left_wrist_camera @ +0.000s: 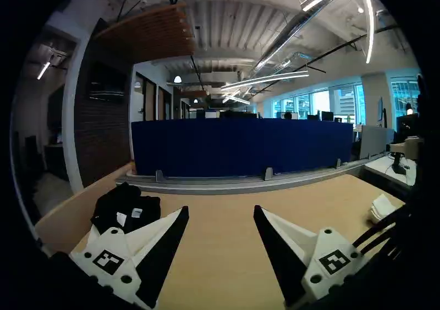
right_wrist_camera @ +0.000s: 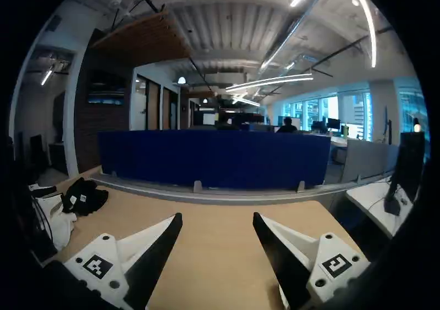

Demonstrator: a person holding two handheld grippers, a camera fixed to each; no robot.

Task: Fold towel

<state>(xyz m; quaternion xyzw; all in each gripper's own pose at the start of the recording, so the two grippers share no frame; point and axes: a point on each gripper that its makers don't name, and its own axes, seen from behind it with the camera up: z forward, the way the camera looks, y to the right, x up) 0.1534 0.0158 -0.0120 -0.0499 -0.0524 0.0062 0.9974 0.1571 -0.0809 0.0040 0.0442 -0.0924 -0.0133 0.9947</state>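
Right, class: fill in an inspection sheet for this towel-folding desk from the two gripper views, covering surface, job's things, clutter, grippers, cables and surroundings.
Surface: pale wooden desk, bare between the fingers.
Job's things: crumpled black cloth with white tags, on the left in the left gripper view; white cloth on the right there. Cannot tell which is the towel.
Clutter: nothing seen.
Grippers: left gripper and right gripper both open, holding nothing, over the desk.
Cables: black cables next to the white cloth.
Surroundings: blue partition along the desk's far edge; monitor on a neighbouring desk; open office beyond.
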